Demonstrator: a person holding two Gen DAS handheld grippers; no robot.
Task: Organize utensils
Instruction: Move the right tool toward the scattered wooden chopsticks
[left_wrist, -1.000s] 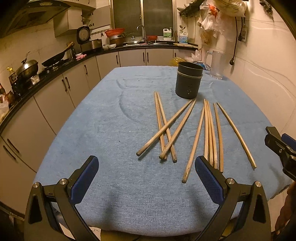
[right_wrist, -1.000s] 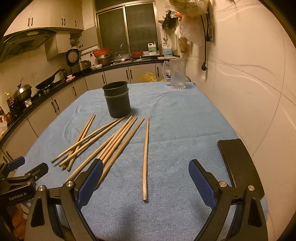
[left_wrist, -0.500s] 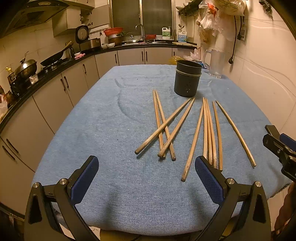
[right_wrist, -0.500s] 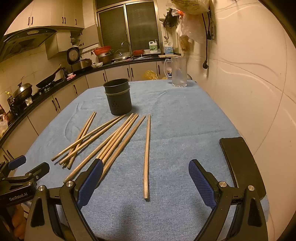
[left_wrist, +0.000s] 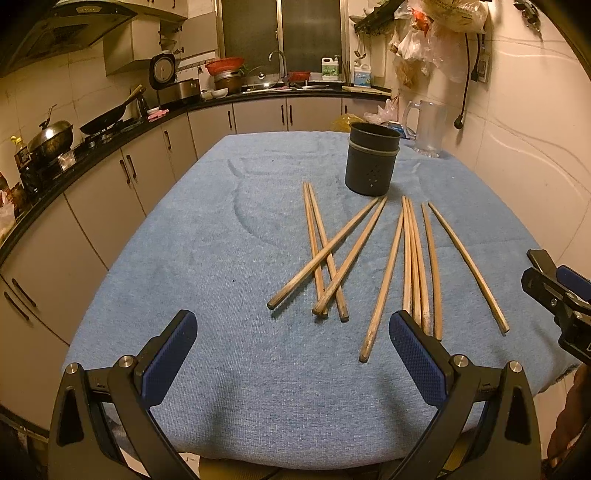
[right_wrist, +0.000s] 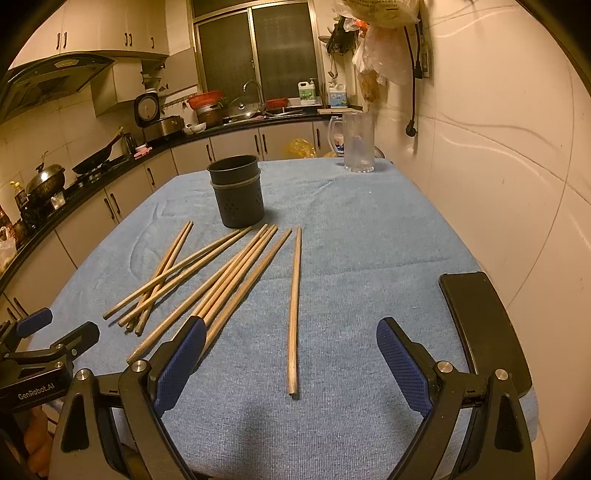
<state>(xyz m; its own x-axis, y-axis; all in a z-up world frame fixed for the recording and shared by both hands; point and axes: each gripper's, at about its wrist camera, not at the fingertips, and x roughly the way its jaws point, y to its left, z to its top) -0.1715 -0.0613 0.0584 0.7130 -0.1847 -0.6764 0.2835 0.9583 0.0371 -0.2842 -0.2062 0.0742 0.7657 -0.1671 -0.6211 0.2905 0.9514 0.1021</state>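
Nine wooden chopsticks (left_wrist: 369, 258) are seen lying loose on a blue cloth (left_wrist: 207, 266) that covers the table, all of them on the near side of a dark holder (left_wrist: 372, 159). The holder stands upright toward the far half of the cloth and appears empty at its rim, with small holes in its lower wall. Four of the sticks are crossed over one another in a heap (right_wrist: 173, 273) on the left of the spread; four more are laid roughly side by side in a fan (right_wrist: 236, 280) to the right of it, their far tips close to the holder. A single chopstick (right_wrist: 294, 306) is set apart at the right edge of the group, touching none of the others. The left gripper (left_wrist: 291, 354) is held low at the near edge of the table with its blue-padded fingers (left_wrist: 168, 354) spread wide and nothing between them. The right gripper (right_wrist: 288, 365) is likewise spread wide and empty, with the near end of the single chopstick lying between its fingers in that view. A clear glass jug (right_wrist: 357, 142) stands at the far right corner, and a black flat object (right_wrist: 484, 328) lies at the right edge of the cloth.
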